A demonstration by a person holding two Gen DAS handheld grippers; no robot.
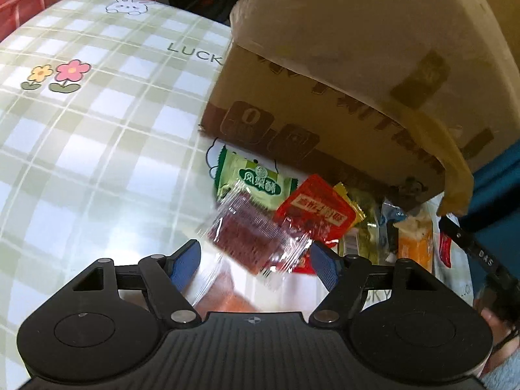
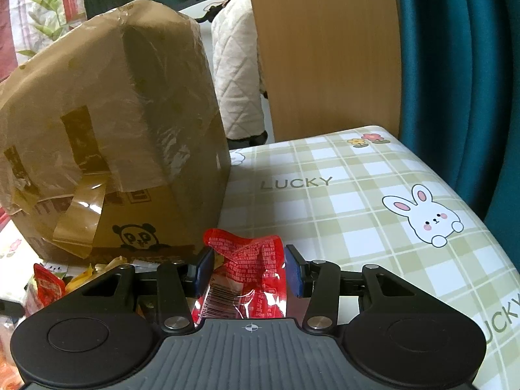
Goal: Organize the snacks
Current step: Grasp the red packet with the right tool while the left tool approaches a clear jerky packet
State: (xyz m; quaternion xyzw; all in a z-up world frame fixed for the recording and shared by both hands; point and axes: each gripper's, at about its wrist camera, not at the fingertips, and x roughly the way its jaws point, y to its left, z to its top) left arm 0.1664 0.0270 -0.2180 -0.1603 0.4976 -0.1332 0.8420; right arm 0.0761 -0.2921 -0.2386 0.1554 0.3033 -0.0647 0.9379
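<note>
Sorting looks mid-way: most snacks are bunched in a pile against the base of the cardboard box on the plaid tablecloth.

Left gripper has its jaws spread wide, nothing clamped. A clear packet with a dark red snack sits between the blue pads, blurred, so hard to tell if it's lying on the pile or loose in the air. Behind it lie a green packet, a red packet and an orange-and-white one, overlapping.

Right gripper is closed partway on a crumpled red packet, both pads pressing its sides, film buckled upward. It is held above bare cloth to the right of the box, well apart from the pile. Likely a single item pulled out for separate placement.

Risk: thin film could slip if the squeeze eases.
</note>
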